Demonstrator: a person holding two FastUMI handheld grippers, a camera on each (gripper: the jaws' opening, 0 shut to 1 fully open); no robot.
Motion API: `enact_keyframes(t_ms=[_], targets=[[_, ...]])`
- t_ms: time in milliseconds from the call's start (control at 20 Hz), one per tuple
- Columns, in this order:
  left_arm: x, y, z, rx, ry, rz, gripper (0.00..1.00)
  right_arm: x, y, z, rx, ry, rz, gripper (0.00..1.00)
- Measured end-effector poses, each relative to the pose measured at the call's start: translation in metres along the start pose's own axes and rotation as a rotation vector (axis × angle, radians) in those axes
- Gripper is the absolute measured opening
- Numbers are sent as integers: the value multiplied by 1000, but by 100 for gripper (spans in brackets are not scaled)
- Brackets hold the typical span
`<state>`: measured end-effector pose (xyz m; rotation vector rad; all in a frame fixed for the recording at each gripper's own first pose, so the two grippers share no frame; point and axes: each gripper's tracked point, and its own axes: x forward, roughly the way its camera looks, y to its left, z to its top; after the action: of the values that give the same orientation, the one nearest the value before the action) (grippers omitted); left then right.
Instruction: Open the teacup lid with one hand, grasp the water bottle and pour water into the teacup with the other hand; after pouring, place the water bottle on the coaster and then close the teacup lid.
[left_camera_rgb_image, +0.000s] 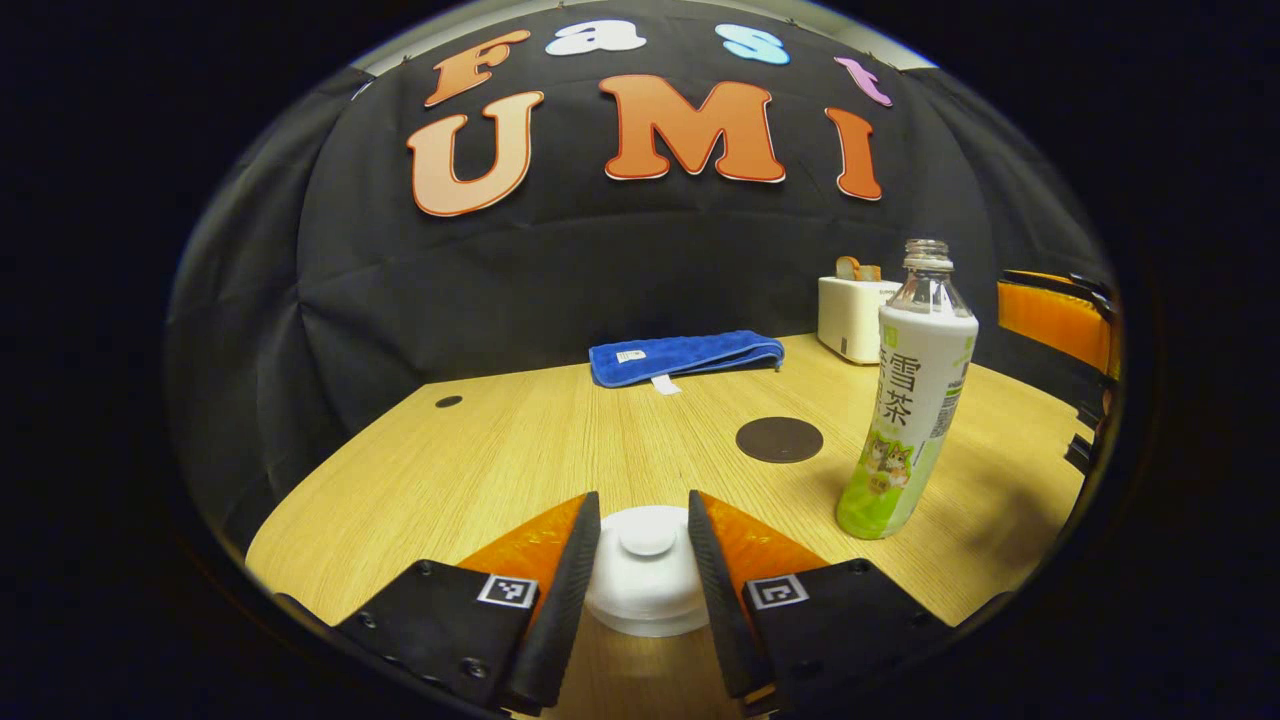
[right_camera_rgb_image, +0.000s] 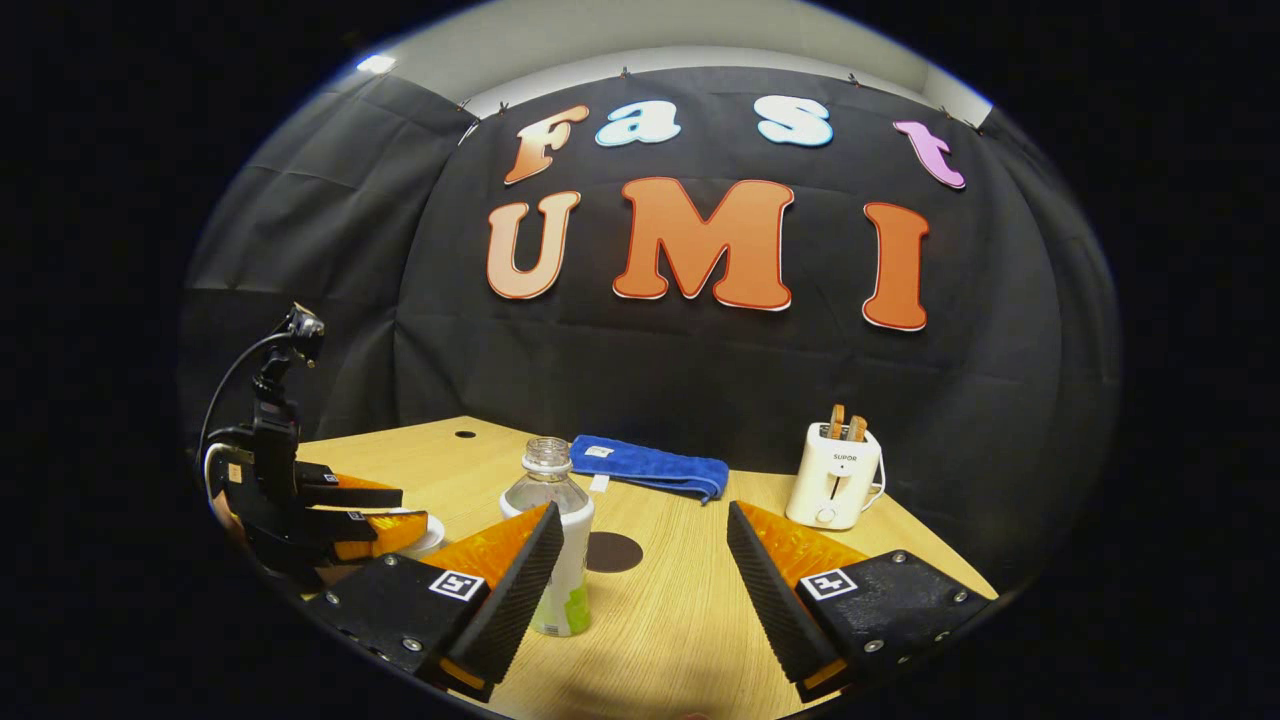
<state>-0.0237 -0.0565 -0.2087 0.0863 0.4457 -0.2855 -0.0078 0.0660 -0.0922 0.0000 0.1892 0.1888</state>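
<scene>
Teacup lid (left_camera_rgb_image: 646, 570) partly hidden btwn left gripper (left_camera_rgb_image: 644, 560) fingers.

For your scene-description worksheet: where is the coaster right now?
The dark round coaster lies bare on the wooden table, between the blue towel and the water bottle.

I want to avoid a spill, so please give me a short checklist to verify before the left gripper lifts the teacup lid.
1. Left gripper straddles the lid, one finger on each side: ok.
2. Fingers pressing on the lid: not ok, small gaps remain.
3. Water bottle upright, cap off: ok.
4. Right gripper open, bottle at its left finger, not centred: not ok.
5. Coaster bare: ok.
6. Water level in the teacup: cannot tell.
</scene>
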Motion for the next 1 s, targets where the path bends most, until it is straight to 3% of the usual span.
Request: enact_keyframes(t_ms=[300,500,550,650,1000], targets=[[1,0,-1,-9,1,7,33,2,4,-5,-10,11,12,99],[-1,6,9,-29,-40,27,36,2,12,-10,-19,19,39,99],[-2,10,15,-44,-56,37,29,4,16,-13,-21,21,50,99],[-3,16,21,-56,-76,53,27,8,25,-22,-22,43,73,99],[-18,40,39,-65,-127,107,29,24,55,-51,-41,111,142,98]])
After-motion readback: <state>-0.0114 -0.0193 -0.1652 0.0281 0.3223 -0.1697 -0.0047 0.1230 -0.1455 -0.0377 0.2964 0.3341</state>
